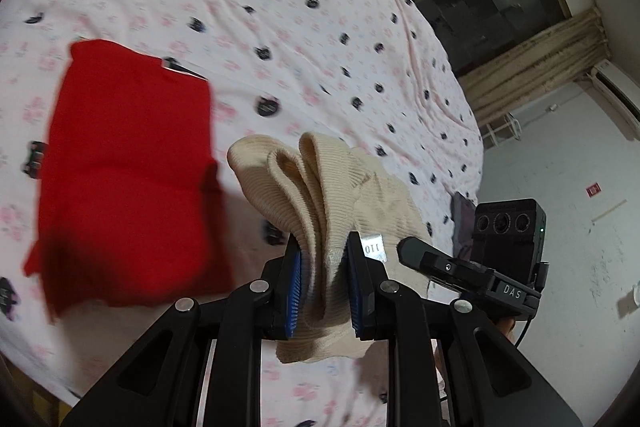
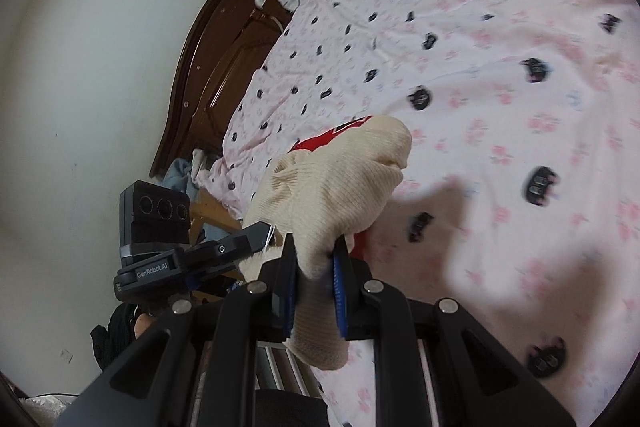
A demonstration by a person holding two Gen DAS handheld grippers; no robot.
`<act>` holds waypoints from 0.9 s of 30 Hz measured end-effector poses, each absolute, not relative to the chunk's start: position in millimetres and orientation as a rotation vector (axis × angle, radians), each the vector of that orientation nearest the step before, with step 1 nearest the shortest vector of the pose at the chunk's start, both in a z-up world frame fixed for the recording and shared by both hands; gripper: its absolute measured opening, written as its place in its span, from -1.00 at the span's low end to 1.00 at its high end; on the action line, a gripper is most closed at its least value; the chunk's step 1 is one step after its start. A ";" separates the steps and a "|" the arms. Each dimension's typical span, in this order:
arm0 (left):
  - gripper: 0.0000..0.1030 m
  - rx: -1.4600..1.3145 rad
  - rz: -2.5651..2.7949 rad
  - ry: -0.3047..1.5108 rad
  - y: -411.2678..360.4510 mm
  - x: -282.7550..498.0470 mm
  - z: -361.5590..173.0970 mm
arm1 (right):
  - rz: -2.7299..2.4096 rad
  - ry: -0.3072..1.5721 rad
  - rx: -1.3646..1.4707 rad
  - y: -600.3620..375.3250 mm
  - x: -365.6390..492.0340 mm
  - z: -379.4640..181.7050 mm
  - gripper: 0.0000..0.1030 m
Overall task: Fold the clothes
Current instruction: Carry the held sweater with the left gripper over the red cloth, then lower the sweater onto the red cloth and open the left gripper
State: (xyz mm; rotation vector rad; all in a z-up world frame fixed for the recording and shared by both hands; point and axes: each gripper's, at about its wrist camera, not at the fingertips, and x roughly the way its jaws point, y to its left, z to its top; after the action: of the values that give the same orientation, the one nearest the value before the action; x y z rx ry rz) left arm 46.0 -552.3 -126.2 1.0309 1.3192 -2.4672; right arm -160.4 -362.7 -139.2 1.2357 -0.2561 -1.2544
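- One cream ribbed garment point(image 1: 320, 187) is clamped in both grippers and held above the bed sheet point(image 1: 280, 7).
- Left gripper point(image 1: 324, 291): jaws narrow, blue pads pressing on bunched folds; a white tag point(image 1: 373, 248) shows just beside the right pad.
- Right gripper point(image 2: 316, 291): jaws narrow, gripping another bunch of the same knit.
- Left wrist view only: a folded red garment point(image 1: 128, 179) lies flat on the sheet, forward-left of the gripper; window and curtains lie far right.
- Right wrist view only: a dark wooden headboard point(image 2: 224, 67) stands forward-left.

Open bedsheet point(image 1: 320, 39) ahead; red garment point(image 1: 128, 167) flat at left.
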 end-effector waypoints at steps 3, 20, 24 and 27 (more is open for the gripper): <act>-0.66 1.010 -2.426 1.305 -578.0 63.1 -129.1 | -1.225 -0.215 1.237 -396.9 -148.1 -139.9 -0.69; -0.66 0.995 -2.283 1.296 -646.5 103.3 -169.7 | -1.158 -0.056 1.283 -510.8 -111.6 -179.2 -0.69; -0.66 1.033 -2.248 1.306 -647.6 103.0 -188.1 | -1.180 -0.008 1.311 -517.2 -109.3 -193.8 -0.69; -0.62 1.043 -2.221 1.322 -646.7 103.9 -200.0 | -1.204 0.040 1.329 -519.7 -108.8 -203.1 -0.68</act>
State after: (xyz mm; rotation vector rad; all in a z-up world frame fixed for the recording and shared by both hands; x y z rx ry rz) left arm 103.9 -646.7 -200.0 1.0426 1.3220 -2.2207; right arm -108.8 -519.7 -203.1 1.3289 0.0396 -1.2040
